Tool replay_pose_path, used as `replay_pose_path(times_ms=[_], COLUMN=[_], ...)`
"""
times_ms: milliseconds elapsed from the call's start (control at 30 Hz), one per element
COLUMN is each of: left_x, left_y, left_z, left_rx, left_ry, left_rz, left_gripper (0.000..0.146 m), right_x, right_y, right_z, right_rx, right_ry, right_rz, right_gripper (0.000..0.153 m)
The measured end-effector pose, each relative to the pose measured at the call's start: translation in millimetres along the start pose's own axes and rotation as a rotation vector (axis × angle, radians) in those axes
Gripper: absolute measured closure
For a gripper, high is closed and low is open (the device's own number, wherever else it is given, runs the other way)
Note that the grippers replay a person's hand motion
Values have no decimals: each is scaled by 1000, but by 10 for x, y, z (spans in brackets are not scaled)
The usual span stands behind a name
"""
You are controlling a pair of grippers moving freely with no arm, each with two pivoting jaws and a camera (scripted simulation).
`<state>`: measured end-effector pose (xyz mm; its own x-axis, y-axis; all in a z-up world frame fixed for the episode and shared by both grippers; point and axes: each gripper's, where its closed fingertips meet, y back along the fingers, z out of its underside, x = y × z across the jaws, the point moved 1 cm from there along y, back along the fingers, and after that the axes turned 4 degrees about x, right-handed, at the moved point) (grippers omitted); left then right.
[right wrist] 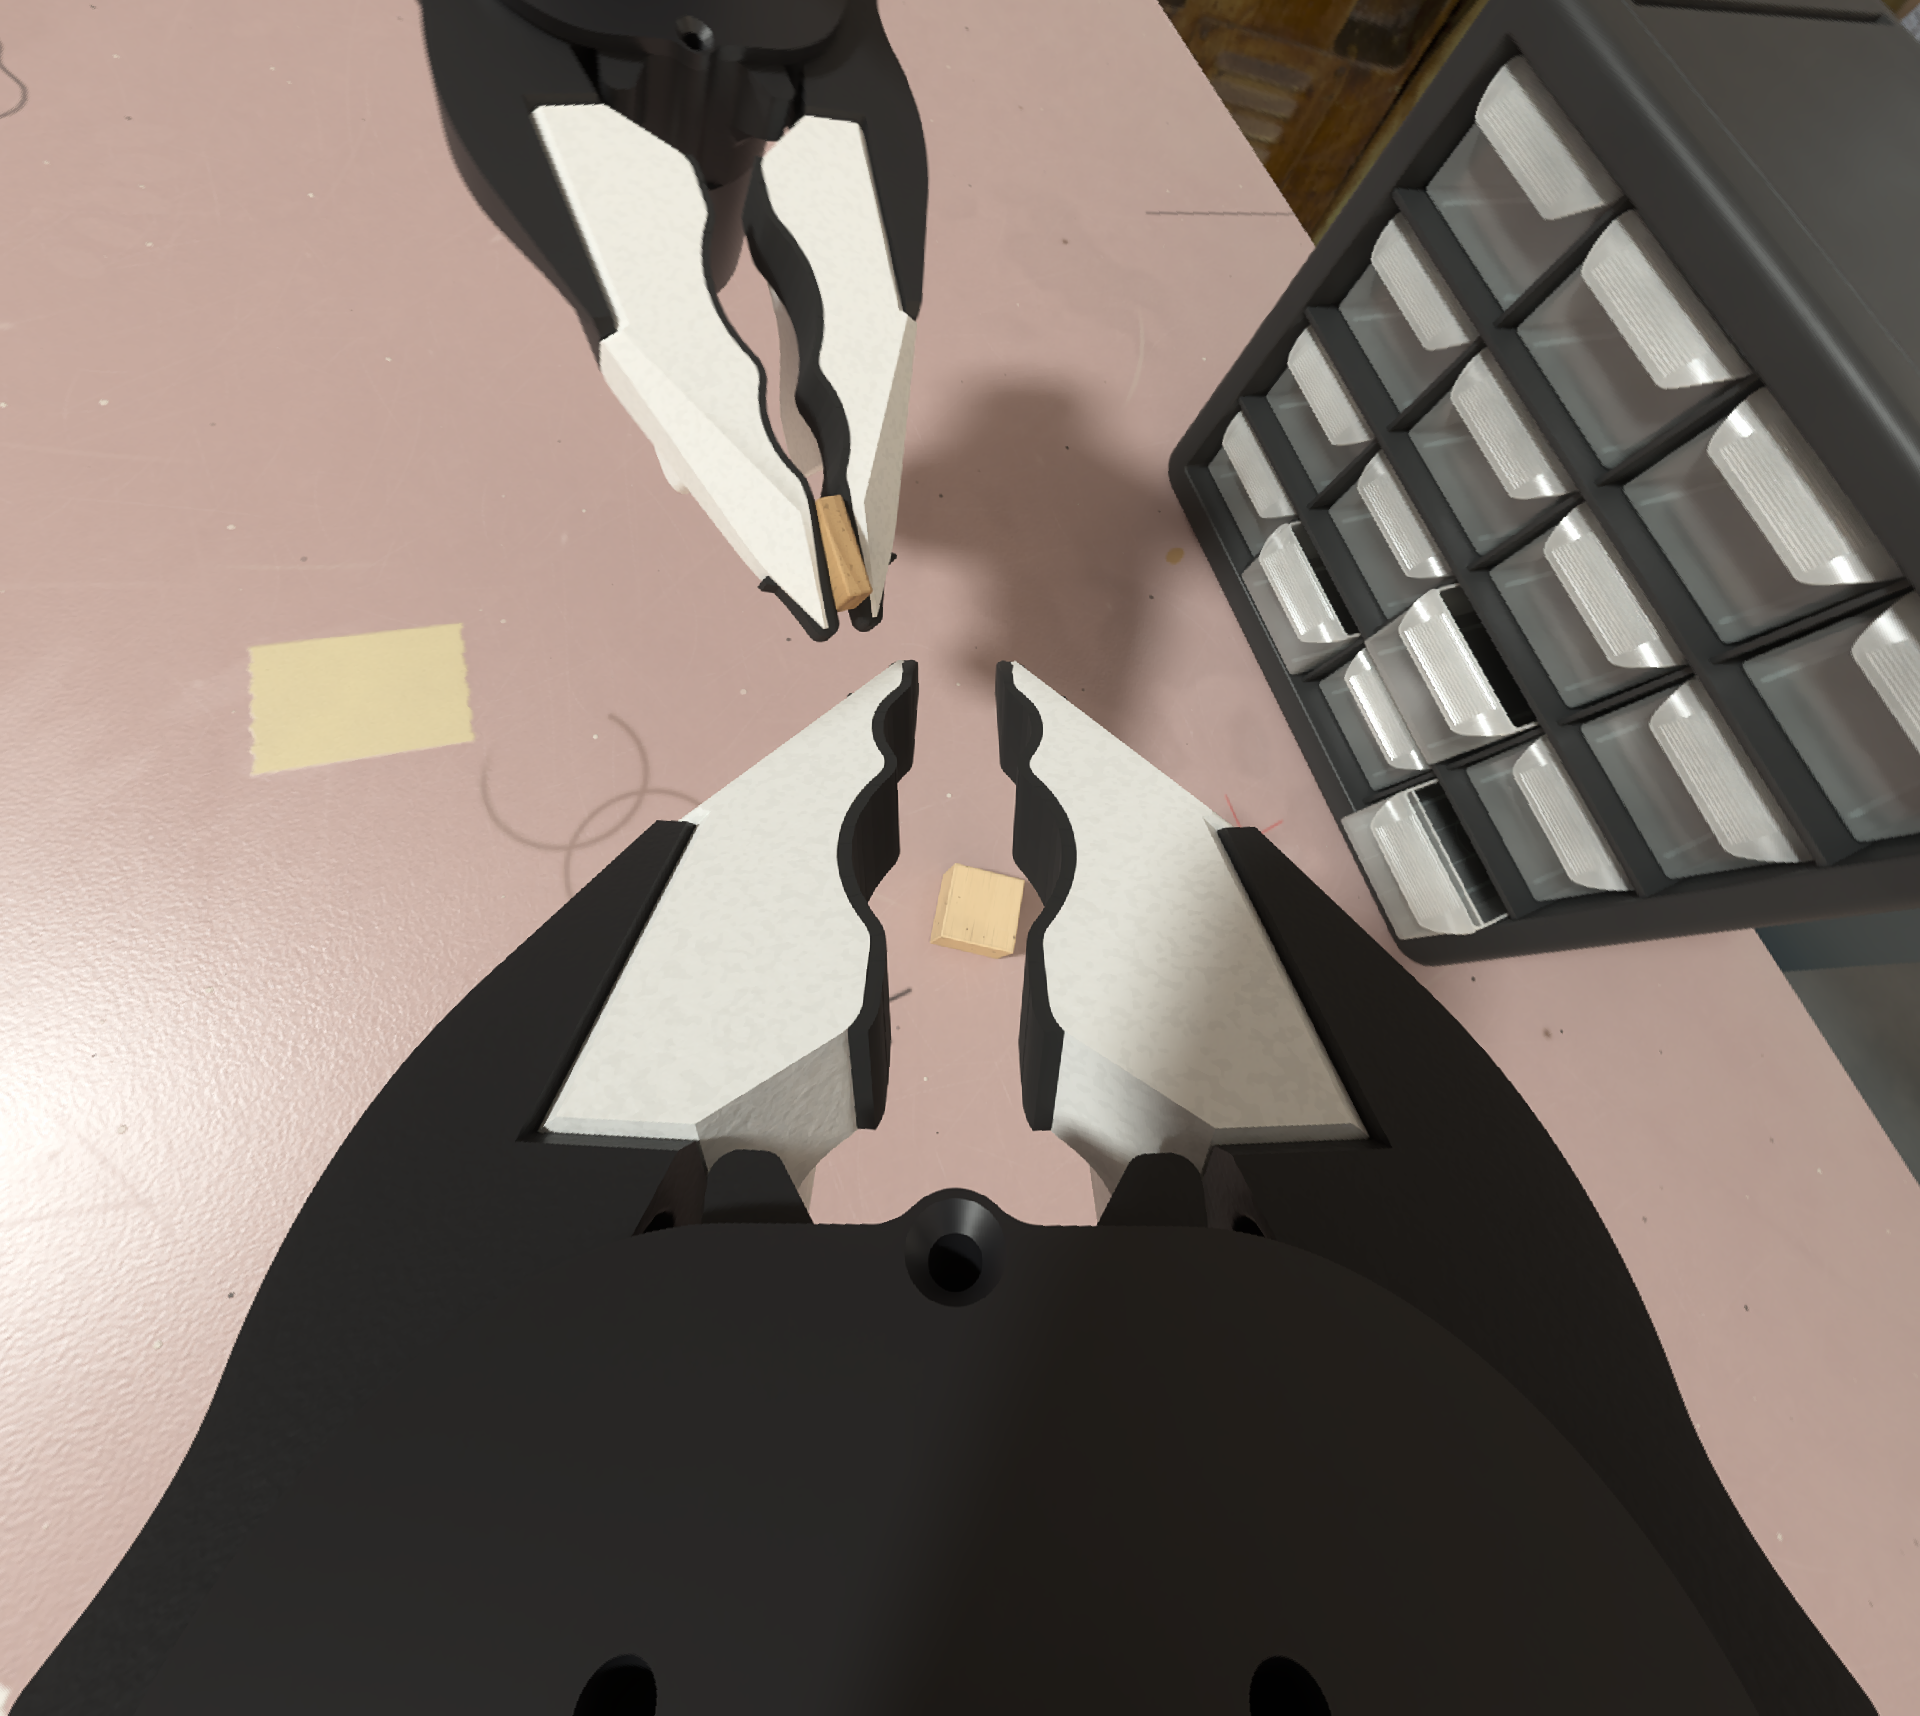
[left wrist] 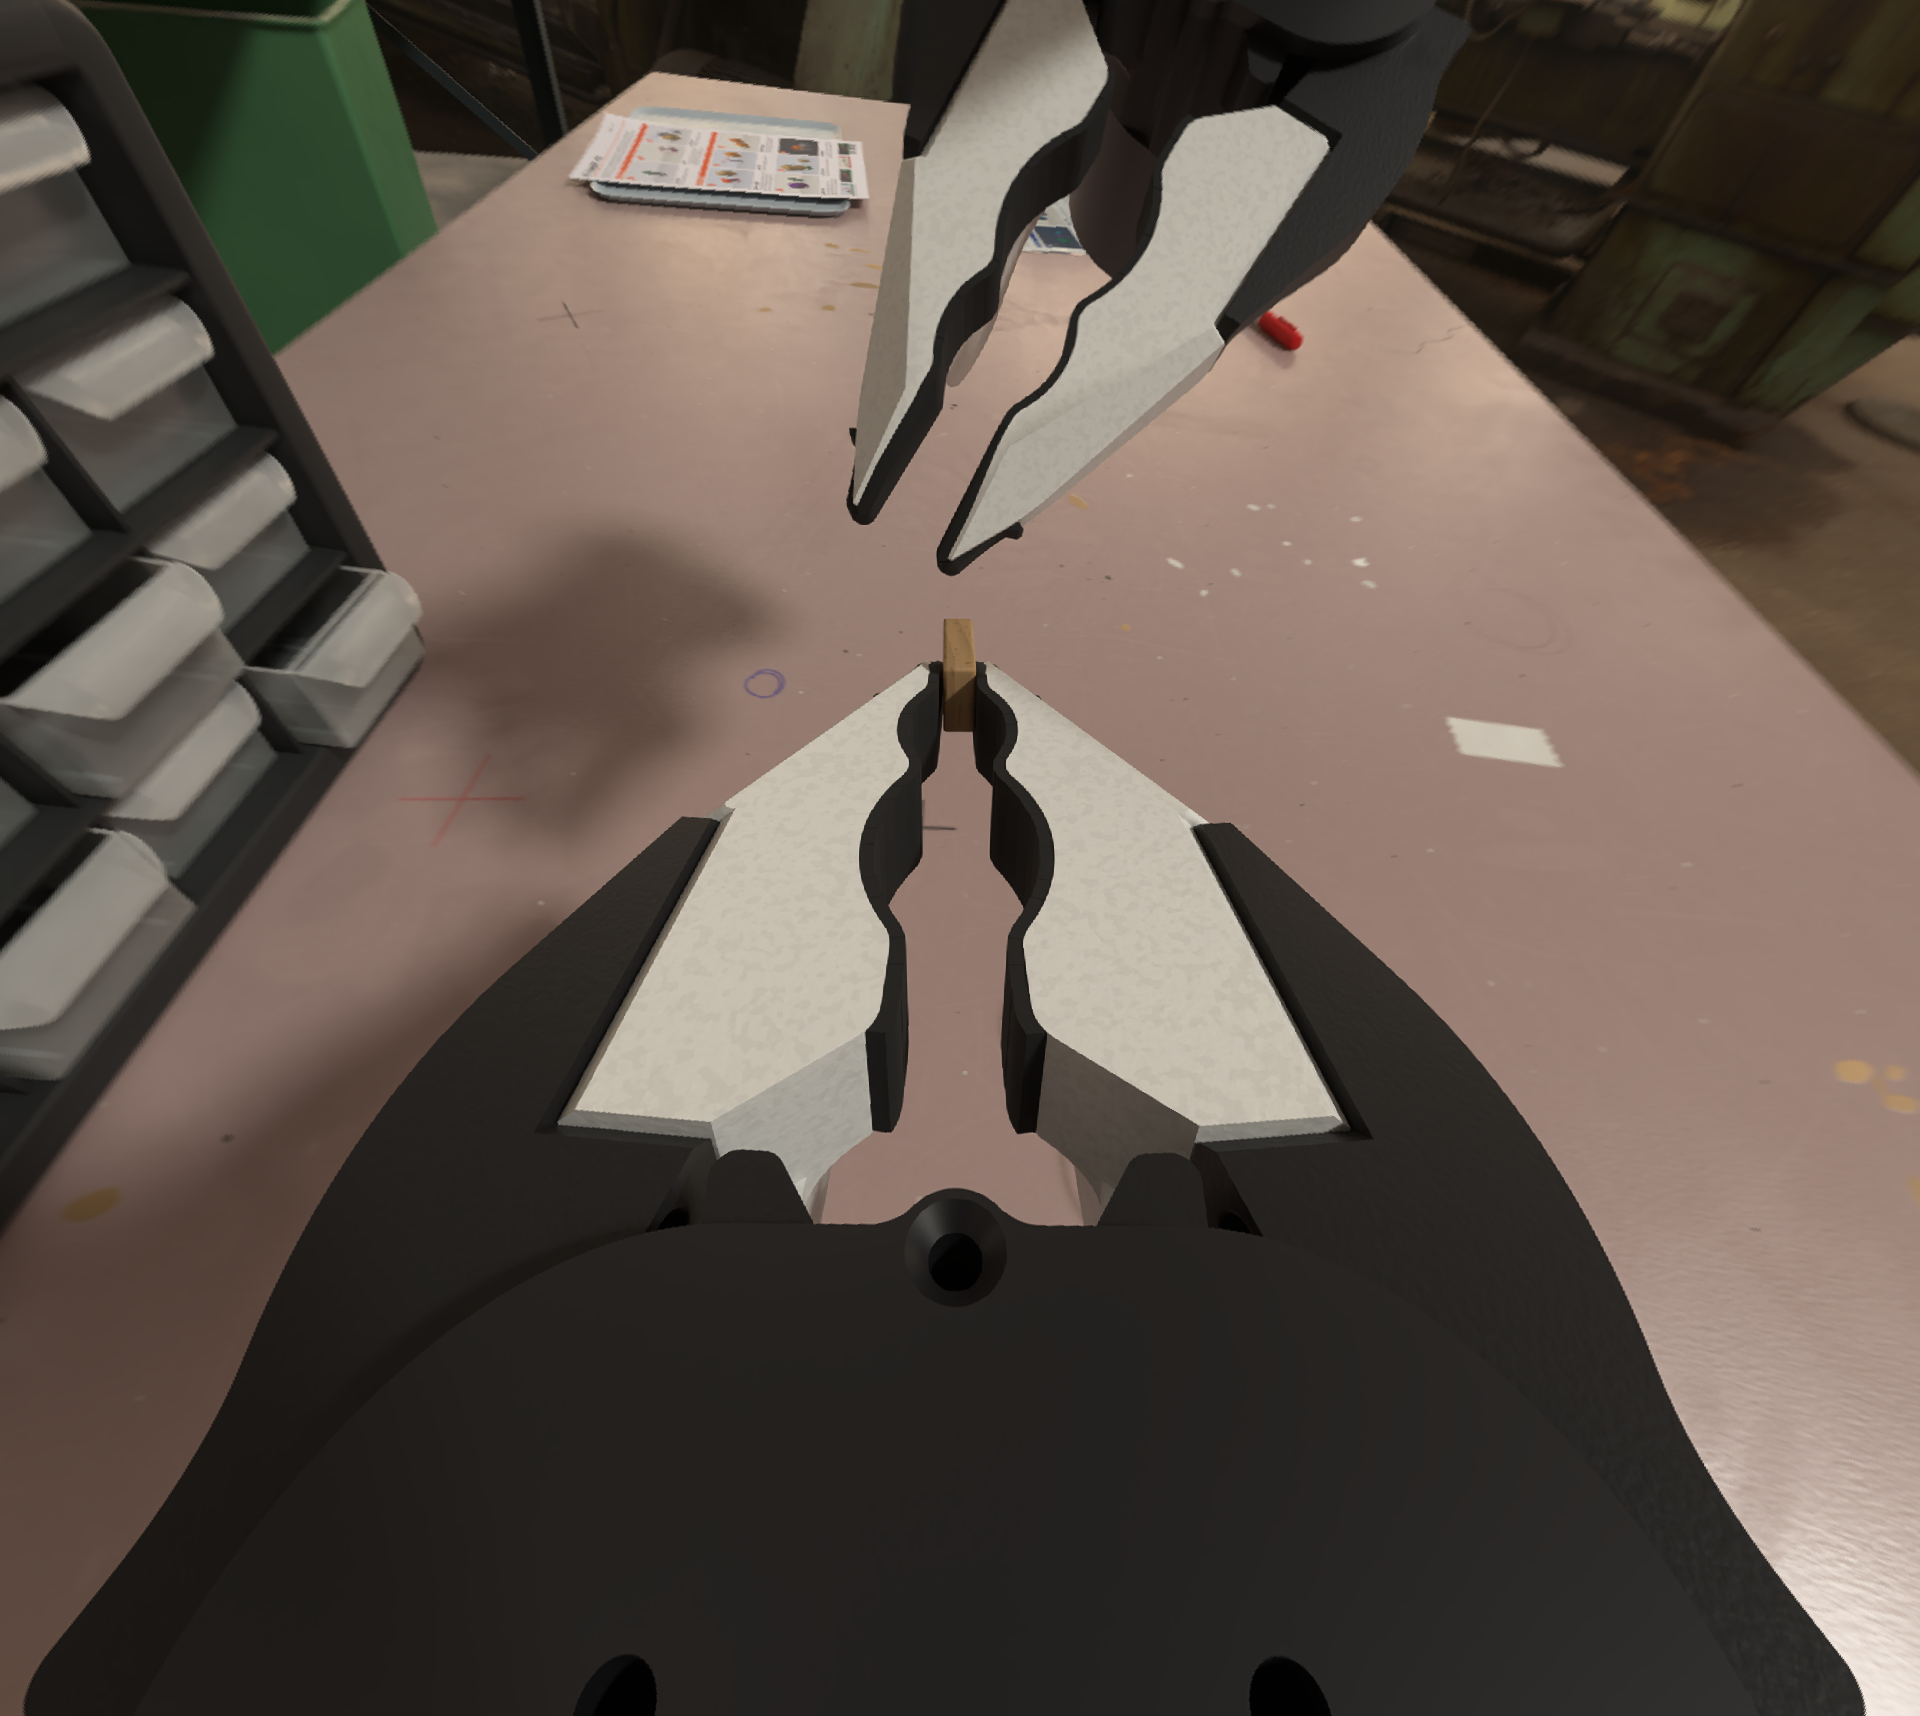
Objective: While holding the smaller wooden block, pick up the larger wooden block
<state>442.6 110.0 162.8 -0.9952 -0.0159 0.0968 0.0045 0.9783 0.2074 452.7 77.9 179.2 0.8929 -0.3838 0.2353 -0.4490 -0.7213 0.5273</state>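
Note:
My left gripper (left wrist: 957,679) is shut on the smaller wooden block (left wrist: 957,674), a thin tan piece pinched between its fingertips above the pink table (left wrist: 1351,835). In the right wrist view this gripper (right wrist: 847,612) hangs ahead with the block (right wrist: 842,554) in its tips. My right gripper (right wrist: 957,679) is open and empty; in the left wrist view it (left wrist: 904,539) comes down from above, tips just beyond the held block. The larger wooden block (right wrist: 977,910), a pale square, lies flat on the table below and between my right fingers. It is hidden in the left wrist view.
A dark drawer cabinet (right wrist: 1621,471) with clear bins stands close on the right of the right wrist view, and on the left of the left wrist view (left wrist: 156,575). A green bin (left wrist: 270,139), printed sheets (left wrist: 727,165), a red marker (left wrist: 1283,331) and tape patches (right wrist: 358,695) are around.

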Motion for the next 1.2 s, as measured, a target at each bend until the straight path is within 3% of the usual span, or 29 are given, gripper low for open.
replay_pose_path(times_ms=[133,533,767,967,1200], left_x=[-37,28,85,127,117], left_y=[20,89,51,20,14], left_z=[0,80,59,43,52], left_rx=[13,-40,-45,-55,-52], left_ry=[99,8,-80,-114,-108], left_rz=[25,60,61,57,58], left_gripper=[142,142,142,142,142], right_x=[15,-64,-129,-125,-121], right_y=[-6,-61,-79,-91,-107], right_z=[10,45,97,131,133], right_rx=[20,18,-19,-61,-66], right_ry=[-37,-52,27,95,88], right_rz=[-23,-89,-116,-77,-71], right_gripper=[139,139,119,122,113])
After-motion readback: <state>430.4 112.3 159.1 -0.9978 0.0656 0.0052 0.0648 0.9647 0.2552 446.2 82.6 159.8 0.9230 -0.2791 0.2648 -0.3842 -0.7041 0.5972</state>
